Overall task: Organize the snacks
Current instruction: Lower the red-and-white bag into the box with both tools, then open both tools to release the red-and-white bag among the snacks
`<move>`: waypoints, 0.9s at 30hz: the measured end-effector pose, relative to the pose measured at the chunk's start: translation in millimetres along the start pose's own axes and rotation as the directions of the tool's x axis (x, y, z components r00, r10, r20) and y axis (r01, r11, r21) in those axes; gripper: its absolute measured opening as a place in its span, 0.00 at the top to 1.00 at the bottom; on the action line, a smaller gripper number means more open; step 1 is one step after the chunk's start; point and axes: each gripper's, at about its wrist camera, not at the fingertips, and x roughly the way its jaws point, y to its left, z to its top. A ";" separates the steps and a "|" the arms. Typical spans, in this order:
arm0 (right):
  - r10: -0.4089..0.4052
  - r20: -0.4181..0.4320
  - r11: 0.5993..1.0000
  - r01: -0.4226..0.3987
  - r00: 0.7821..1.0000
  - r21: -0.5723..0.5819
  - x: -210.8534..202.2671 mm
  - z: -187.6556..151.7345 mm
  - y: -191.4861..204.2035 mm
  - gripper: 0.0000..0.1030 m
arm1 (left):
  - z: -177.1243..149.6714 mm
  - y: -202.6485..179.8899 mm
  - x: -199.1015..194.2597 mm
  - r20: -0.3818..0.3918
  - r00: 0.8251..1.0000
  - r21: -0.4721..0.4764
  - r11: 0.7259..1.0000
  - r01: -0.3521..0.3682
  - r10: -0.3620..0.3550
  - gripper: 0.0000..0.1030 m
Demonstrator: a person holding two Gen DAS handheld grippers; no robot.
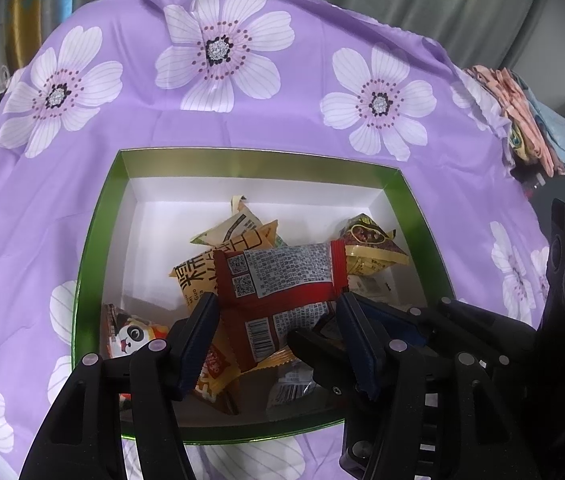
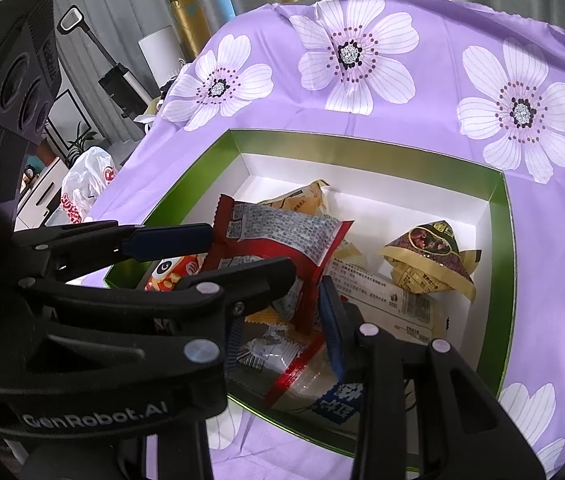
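Fingers of left gripper (image 1: 278, 312) clamp the red foil snack packet (image 1: 282, 280) above the green-rimmed cardboard box (image 1: 90, 240), ready for dropping; right gripper (image 2: 282, 284) narrow, holding nothing.

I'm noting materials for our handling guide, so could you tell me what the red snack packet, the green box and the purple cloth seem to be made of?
Red snack packet: thin plastic film, glossy; it crinkles and has crimped, serrated end seals.
Green box: probably cardboard, with shiny green walls that catch the light and a matt white inside with folded corners.
Purple cloth: woven fabric, smooth with a slight sheen; it drapes, creases and shows a frayed edge.
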 end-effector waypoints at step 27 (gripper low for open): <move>0.003 -0.017 1.000 -0.003 1.000 0.004 2.7 -1.3 3.0 0.51 | -1.8 -3.6 6.9 -0.031 0.999 0.011 0.999 -0.044 0.044 0.33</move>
